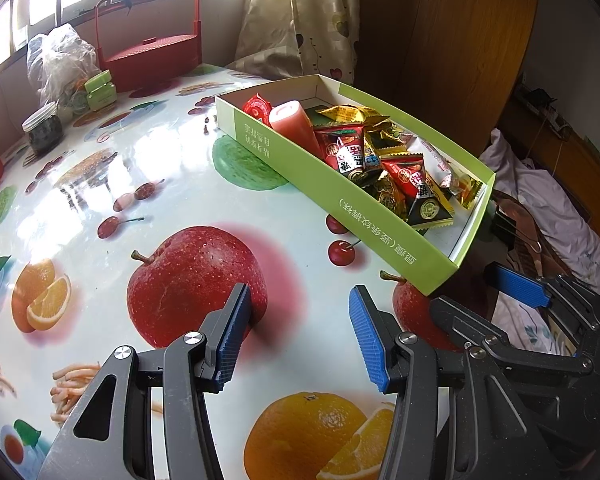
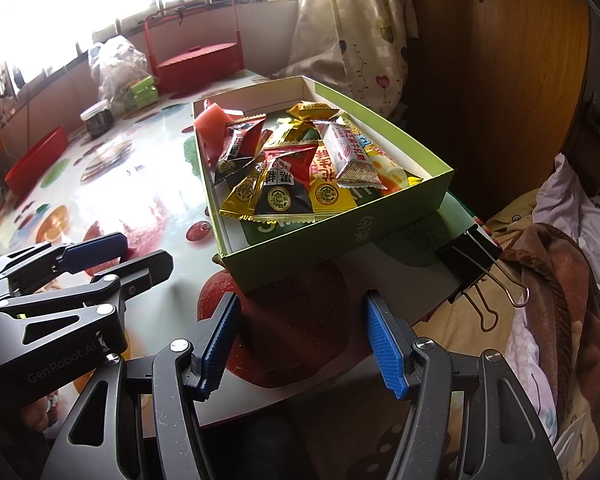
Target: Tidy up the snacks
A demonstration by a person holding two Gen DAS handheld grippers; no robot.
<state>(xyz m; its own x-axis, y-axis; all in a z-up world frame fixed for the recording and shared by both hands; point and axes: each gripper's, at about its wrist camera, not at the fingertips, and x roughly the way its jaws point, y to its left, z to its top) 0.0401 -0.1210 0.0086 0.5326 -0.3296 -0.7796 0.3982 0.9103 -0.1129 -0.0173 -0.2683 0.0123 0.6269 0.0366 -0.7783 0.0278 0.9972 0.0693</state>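
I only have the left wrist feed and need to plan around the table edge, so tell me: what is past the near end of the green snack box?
Observer: A black binder clip grips the table edge just beyond the green box.
Operator: Is the right gripper holding anything?
Observer: No, the right gripper is open and empty, over the printed apple.
Operator: What lies at the box's near end?
Observer: A black triangular packet between yellow ones; a white wrapped bar lies beside them.
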